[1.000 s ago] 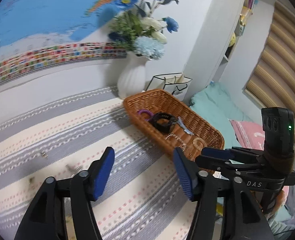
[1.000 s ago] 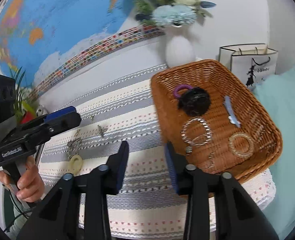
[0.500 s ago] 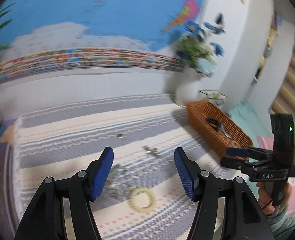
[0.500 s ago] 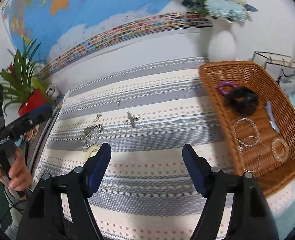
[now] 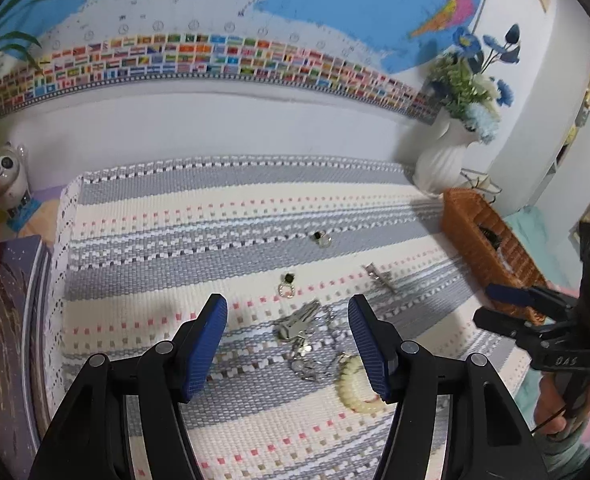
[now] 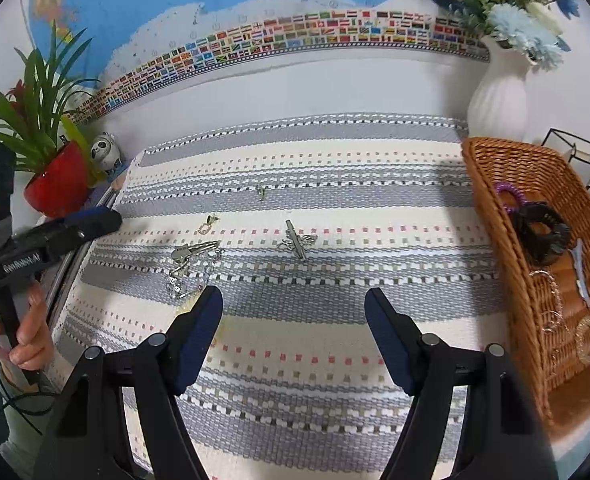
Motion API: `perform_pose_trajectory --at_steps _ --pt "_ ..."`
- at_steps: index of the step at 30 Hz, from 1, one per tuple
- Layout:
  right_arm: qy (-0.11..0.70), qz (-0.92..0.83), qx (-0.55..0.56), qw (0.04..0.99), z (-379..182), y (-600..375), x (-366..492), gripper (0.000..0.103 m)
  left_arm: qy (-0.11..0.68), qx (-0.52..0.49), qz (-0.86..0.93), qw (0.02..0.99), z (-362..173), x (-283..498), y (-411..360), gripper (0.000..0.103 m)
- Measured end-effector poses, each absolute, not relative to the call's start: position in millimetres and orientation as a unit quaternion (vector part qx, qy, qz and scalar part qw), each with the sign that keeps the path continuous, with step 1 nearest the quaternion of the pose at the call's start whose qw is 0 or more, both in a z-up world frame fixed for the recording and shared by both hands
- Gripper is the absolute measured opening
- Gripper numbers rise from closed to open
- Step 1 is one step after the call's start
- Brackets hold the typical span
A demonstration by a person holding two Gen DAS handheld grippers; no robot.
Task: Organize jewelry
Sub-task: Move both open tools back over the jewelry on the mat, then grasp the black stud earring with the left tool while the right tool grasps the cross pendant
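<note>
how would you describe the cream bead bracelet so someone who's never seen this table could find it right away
Start at the striped woven cloth that covers the table, well left of the wicker basket. Near its front edge lies a tangle of silver chains and clips; the cream bead bracelet sits beside it, partly behind the left gripper's finger. It is the only pale, chunky ring among thin silver pieces.

Loose jewelry (image 6: 191, 258) on the cloth (image 6: 315, 168), basket (image 6: 535, 240) at its right end, vase (image 6: 499, 104) behind the basket
</note>
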State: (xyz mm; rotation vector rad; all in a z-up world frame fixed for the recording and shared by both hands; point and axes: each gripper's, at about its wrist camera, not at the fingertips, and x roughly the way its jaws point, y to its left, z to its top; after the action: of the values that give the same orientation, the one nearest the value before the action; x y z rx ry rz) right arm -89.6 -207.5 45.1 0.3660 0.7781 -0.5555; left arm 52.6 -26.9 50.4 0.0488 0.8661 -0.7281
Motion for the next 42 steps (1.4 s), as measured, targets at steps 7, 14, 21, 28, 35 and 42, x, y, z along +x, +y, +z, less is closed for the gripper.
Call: perform_pose_trajectory --at_steps 7,14,21,28,35,42 --pt "0.379 -0.255 0.202 0.866 40.0 -232.5 -71.2 0.076 0.462 0.042 -0.356 0.811 35.1 81.6 -56.5 0.064" --pt "0.4 -0.26 0.205 0.855 24.4 -257.4 -54.5 0.071 0.493 0.081 -0.368 0.784 6.7 104.1 -96.1 0.036" --pt "0.412 -0.247 0.209 0.852 12.1 -273.8 -42.8 0.071 0.496 0.104 -0.366 0.781 -9.1 108.2 -113.5 0.035" --pt "0.426 -0.233 0.217 0.847 1.8 -286.5 -24.6 0.065 0.494 0.104 -0.361 0.784 -11.5 114.5 -110.5 0.035" --pt "0.447 -0.211 0.217 0.842 -14.3 -287.1 -3.9 0.06 0.498 0.097 -0.366 0.78 -16.1 119.3 -111.6 0.035" --pt "0.459 -0.227 0.157 0.845 -20.0 -270.8 16.7 0.056 0.494 0.099 -0.368 0.782 -17.1 116.5 -110.7 0.035"
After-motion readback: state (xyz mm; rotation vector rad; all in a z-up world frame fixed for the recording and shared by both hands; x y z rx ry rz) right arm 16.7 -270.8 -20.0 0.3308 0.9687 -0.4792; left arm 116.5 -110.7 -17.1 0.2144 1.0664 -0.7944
